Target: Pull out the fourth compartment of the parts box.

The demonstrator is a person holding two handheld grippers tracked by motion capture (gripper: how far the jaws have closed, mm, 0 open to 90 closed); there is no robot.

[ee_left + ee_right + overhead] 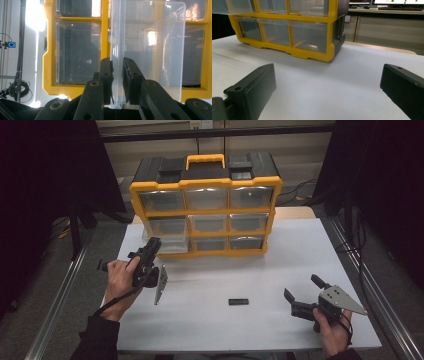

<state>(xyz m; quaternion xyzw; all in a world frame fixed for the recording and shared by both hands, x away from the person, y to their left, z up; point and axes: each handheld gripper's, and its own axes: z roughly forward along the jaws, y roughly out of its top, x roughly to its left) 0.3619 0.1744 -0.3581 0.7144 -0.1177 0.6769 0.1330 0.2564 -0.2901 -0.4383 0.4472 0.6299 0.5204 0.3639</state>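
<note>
I pinch the front wall of the clear drawer (147, 50) with my left gripper (117, 82) jaws at the box's (206, 212) lower left so I can slide it, while my right gripper (304, 296) waits with jaws spread over the table (260, 270) at the lower right.

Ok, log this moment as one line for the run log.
left hand-held gripper: shut on clear drawer front | drawer: pulled partly out of yellow organizer | right hand-held gripper: open, over table
</note>
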